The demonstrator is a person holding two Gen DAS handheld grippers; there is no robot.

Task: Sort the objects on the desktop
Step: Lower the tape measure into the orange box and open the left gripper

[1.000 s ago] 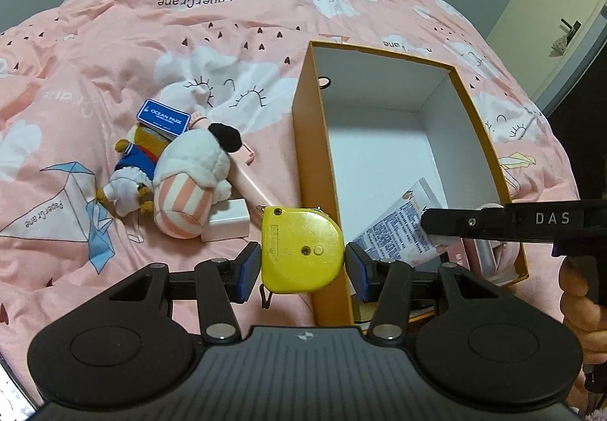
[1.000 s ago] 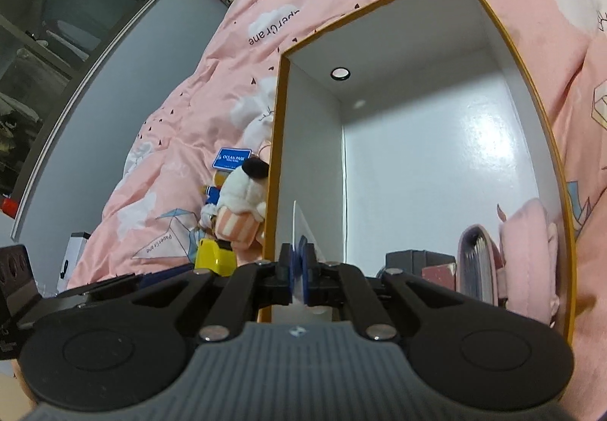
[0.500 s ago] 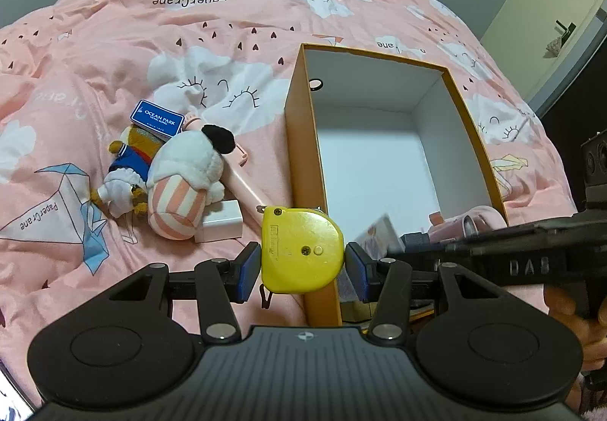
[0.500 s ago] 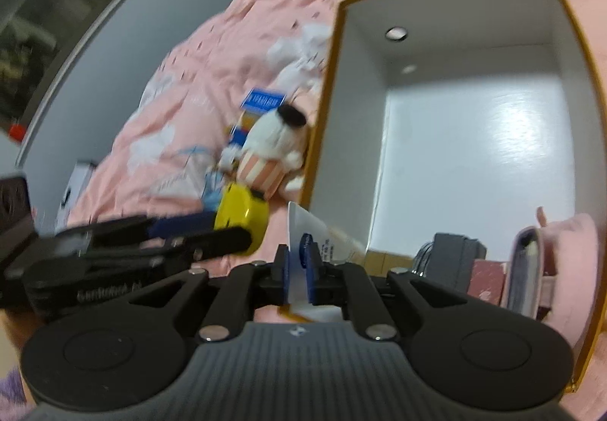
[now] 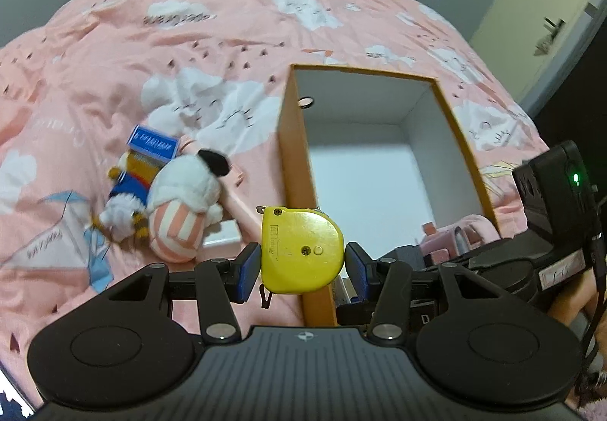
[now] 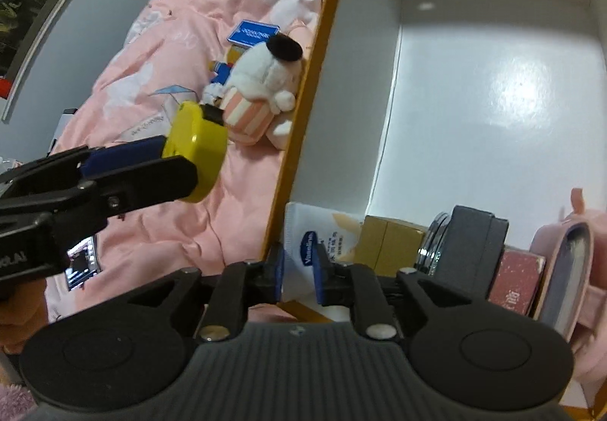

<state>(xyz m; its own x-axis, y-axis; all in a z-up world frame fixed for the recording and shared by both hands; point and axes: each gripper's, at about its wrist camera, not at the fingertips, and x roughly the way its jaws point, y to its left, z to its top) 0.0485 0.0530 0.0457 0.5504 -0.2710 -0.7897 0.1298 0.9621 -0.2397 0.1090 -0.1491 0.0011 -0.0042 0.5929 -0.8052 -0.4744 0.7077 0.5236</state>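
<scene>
My left gripper (image 5: 302, 271) is shut on a yellow tape measure (image 5: 301, 250) and holds it over the near end of the left wall of an orange box (image 5: 292, 155) with a white inside. In the right wrist view that gripper (image 6: 170, 163) and the tape measure (image 6: 197, 144) hang just left of the box wall (image 6: 322, 41). My right gripper (image 6: 299, 271) is low in the box's near-left corner. Its jaws are opening, and a white Vaseline tube (image 6: 309, 235) stands loose between the pads.
On the pink bedspread left of the box lie a white plush dog (image 5: 182, 208), a duck plush (image 5: 125, 193), a blue card (image 5: 153, 146) and a small white block (image 5: 224, 233). A tan carton (image 6: 390, 242), a dark grey case (image 6: 470, 242) and a pink pouch (image 6: 569, 269) line the box's near end.
My right gripper sank into the box's near-left corner and its jaws parted around the tube, which now shows its printed face. The left gripper kept its grip on the tape measure.
</scene>
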